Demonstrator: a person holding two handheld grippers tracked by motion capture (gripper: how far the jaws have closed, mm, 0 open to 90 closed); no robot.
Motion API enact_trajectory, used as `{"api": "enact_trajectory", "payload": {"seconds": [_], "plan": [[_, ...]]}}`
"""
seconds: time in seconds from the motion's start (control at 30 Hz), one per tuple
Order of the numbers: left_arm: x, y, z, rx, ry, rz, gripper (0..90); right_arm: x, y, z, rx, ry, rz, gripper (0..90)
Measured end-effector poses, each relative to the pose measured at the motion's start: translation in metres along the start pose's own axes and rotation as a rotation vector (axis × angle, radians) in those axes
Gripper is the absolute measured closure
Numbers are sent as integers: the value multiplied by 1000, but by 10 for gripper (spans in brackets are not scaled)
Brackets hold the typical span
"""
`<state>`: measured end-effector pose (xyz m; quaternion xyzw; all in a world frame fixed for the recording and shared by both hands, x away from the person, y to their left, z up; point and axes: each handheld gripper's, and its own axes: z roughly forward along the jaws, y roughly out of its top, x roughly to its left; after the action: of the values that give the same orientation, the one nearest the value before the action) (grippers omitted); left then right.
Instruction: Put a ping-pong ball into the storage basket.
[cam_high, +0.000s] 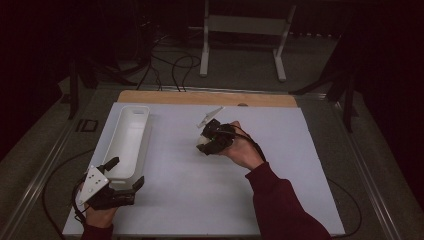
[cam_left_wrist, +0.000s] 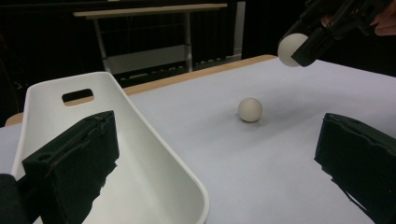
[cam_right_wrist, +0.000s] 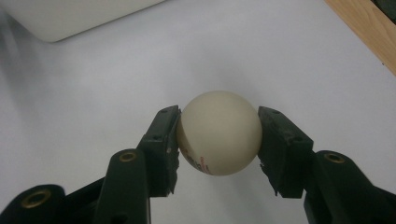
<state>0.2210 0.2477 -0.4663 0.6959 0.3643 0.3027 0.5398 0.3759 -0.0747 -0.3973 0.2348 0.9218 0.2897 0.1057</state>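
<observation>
A cream ball is clamped between the jaws of the right hand-held gripper, lifted off the worktop. The left hand-held gripper is held wide by the white tray. Next, carriage to that tray is probably called for, with a second ball left.

The high view looks forward and down on the whole white table; the left gripper view sits low at the table's near left, facing across it; the right gripper view looks steeply down, close; all share the tray and the held ball.
</observation>
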Motion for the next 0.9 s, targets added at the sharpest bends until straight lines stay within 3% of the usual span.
{"api": "enact_trajectory", "payload": {"seconds": [0.9], "plan": [[0,0,0,0,1,0,0,6,11,-1,-15,10,-18,504]]}}
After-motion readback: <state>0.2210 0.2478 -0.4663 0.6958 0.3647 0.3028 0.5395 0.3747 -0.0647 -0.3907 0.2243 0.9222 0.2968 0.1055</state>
